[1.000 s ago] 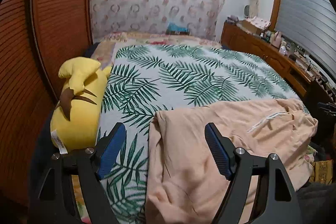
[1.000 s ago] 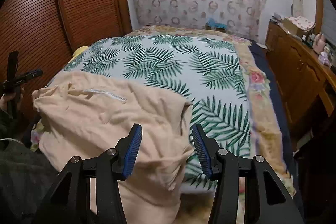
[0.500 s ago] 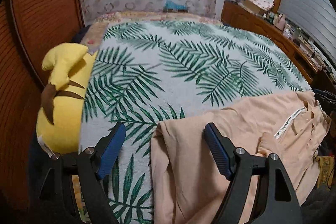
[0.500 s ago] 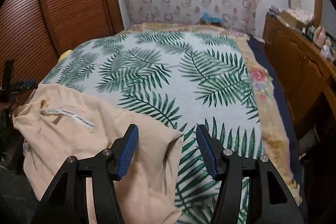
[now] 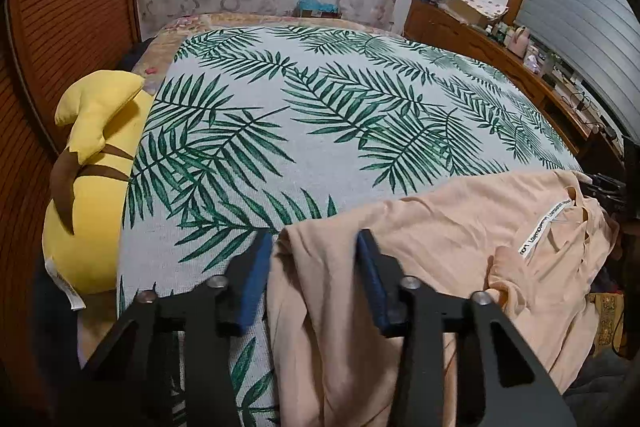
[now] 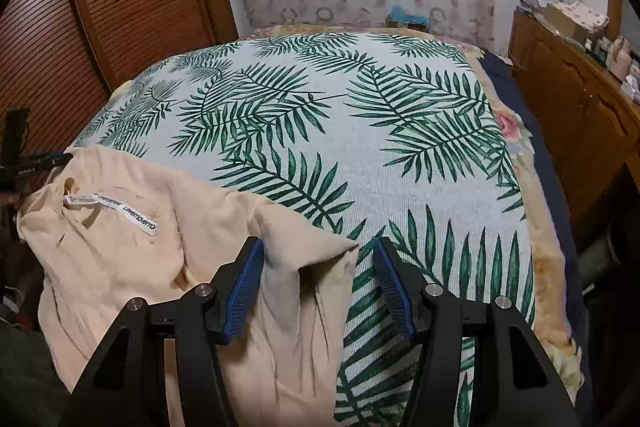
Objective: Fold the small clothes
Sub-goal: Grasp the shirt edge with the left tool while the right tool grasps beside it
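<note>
The peach garment [image 5: 452, 239] lay at the near edge of the bed, on the leaf-print cover [image 5: 320, 115], with its lower part draping over the edge and cut off by the bottom of both views. How far it hung down could not be seen, and its sleeves and hem were lost among folds. It stretched crosswise along the bed's near edge, its long axis running from one gripper to the other. A white label strip [image 6: 124, 213] marked the collar region, which sat toward the far side from each camera; the lettering on it was only partly legible.

The left gripper [image 5: 316, 279] straddled one corner of the cloth. Its jaws were closing, with a bunched ridge of fabric between the blue pads; the left pad looked to touch the fold, but a firm pinch could not be confirmed.

The right gripper [image 6: 320, 291] stood about half open around the opposite corner [image 6: 340, 247]. The left pad lay against the cloth, while the right pad stood clear over the bed cover.

A yellow plush toy [image 5: 92, 195] sat beside the bed against the slatted wooden doors [image 5: 52, 27], its lower part hidden. The wooden dresser [image 6: 580, 99] held clutter too small to make out.
</note>
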{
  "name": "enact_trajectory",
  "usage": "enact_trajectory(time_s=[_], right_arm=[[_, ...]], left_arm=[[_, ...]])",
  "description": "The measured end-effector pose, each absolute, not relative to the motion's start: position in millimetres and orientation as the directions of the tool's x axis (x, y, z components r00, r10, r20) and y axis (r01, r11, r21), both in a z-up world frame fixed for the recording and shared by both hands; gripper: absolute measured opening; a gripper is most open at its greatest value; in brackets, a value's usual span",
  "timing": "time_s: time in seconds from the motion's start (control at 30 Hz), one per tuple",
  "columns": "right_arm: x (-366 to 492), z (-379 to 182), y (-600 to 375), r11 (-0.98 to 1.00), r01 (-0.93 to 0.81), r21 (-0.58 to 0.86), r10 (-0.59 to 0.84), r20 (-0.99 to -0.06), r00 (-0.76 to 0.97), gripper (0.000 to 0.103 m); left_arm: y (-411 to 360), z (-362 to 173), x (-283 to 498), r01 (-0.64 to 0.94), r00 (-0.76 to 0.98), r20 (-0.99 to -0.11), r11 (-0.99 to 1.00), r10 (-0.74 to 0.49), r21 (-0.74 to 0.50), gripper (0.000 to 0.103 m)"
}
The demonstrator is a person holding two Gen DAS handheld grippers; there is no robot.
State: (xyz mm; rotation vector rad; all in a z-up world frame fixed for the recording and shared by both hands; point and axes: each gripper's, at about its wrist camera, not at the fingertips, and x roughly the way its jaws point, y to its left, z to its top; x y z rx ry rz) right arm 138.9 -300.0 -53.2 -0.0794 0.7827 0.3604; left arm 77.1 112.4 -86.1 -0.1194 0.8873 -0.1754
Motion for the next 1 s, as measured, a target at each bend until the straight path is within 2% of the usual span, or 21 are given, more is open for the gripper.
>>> enact_trajectory(time_s=[0.03, 0.07, 0.1, 0.13, 0.2, 0.27, 0.37, 0.63, 0.8, 0.9, 1.0], right_arm=[[137.7, -53.3, -297.4, 0.936, -0.35, 0.048, 0.28, -0.704, 0.652, 0.059], [137.3, -53.7, -295.0, 0.934, -0.356, 0.032, 0.272, -0.707, 0.653, 0.056], [136.0, -53.7, -293.1, 0.929, -0.368, 0.026, 0.278, -0.706, 0.651, 0.043], [134.5, -53.3, -290.9, 0.923, -0.383, 0.028, 0.29, -0.707, 0.645, 0.038], [132.6, -53.3, -287.3, 0.914, -0.405, 0.033, 0.306, -0.711, 0.633, 0.02], [130.8, -53.3, -283.2, 0.905, -0.425, 0.034, 0.318, -0.716, 0.621, 0.012], [124.8, -48.7, -283.1, 0.894, -0.446, 0.054, 0.349, -0.707, 0.615, 0.009], [70.2, 2.9, -297.9, 0.897, -0.44, 0.037, 0.381, -0.572, 0.727, 0.009], [45.6, 22.6, -307.2, 0.902, -0.431, 0.017, 0.377, -0.515, 0.77, 0.009], [34.7, 28.5, -308.2, 0.902, -0.431, 0.002, 0.376, -0.493, 0.785, 0.009], [33.6, 24.0, -306.2, 0.899, -0.438, -0.009, 0.377, -0.495, 0.783, 0.009]], left_arm=[[110.7, -85.7, 76.8, 0.11, 0.616, -0.76, 0.978, -0.205, -0.175, 0.024], [109.1, -85.3, 76.6, 0.118, 0.612, -0.762, 0.977, -0.211, -0.176, 0.02], [106.4, -84.3, 75.0, 0.128, 0.607, -0.764, 0.975, -0.221, -0.181, 0.016], [104.0, -82.5, 73.1, 0.13, 0.611, -0.762, 0.977, -0.214, -0.17, 0.015], [100.2, -78.7, 69.2, 0.135, 0.62, -0.756, 0.978, -0.211, -0.162, 0.013], [98.3, -72.6, 63.9, 0.14, 0.636, -0.739, 0.975, -0.223, -0.173, 0.012], [92.1, -52.2, 48.4, 0.166, 0.673, -0.698, 0.97, -0.244, -0.179, 0.011], [81.4, 3.1, 11.1, 0.225, 0.747, -0.628, 0.972, -0.219, -0.071, 0.011], [80.2, 21.3, -3.0, 0.239, 0.777, -0.587, 0.969, -0.229, -0.061, 0.011], [78.6, 27.5, -4.7, 0.232, 0.786, -0.588, 0.973, -0.192, -0.006, 0.011], [80.1, 13.8, 7.9, 0.231, 0.751, -0.64, 0.973, -0.162, 0.025, 0.011]])
